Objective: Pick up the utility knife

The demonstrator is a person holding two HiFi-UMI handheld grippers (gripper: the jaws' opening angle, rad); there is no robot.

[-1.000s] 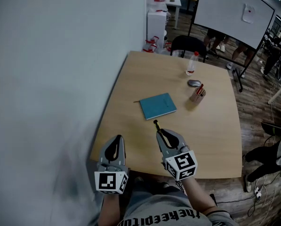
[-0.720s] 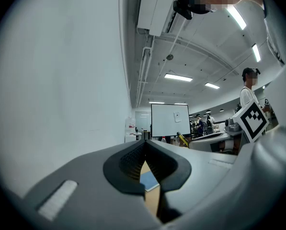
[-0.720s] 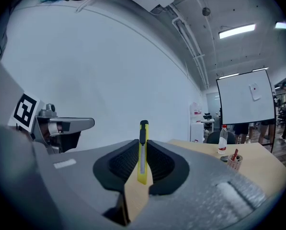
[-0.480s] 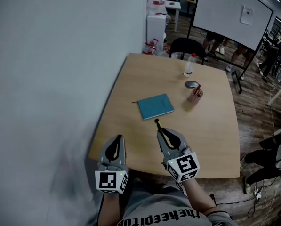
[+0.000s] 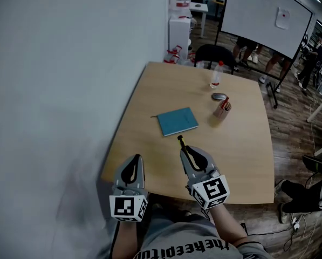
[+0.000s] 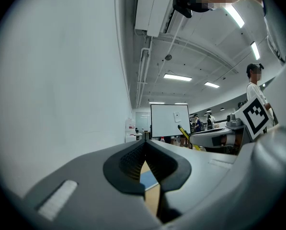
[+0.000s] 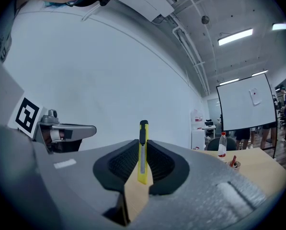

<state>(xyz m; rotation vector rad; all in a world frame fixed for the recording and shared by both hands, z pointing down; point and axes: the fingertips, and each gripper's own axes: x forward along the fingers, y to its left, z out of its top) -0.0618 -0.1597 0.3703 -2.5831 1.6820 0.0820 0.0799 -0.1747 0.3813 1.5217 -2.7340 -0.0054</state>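
A yellow and black utility knife [image 7: 142, 150] stands upright between the pads of my right gripper [image 7: 142, 166], which is shut on it. In the head view the knife [image 5: 180, 141] sticks out of the right gripper [image 5: 185, 149] above the near part of the wooden table [image 5: 241, 161]. My left gripper [image 5: 132, 164] hovers at the table's near left corner, shut with nothing between its pads [image 6: 133, 161]. From the left gripper view the knife [image 6: 183, 131] shows off to the right.
A teal notebook [image 5: 177, 121] lies mid-table. Farther back stand a cup of pens [image 5: 223, 108], a grey mouse [image 5: 220, 96] and a water bottle [image 5: 217, 75]. A white wall runs along the left. A chair [image 5: 213, 53] and a whiteboard [image 5: 263, 9] stand beyond; people stand behind it.
Both grippers stay almost where they were; the right one sits slightly higher with the knife still held. The view has shifted a little.
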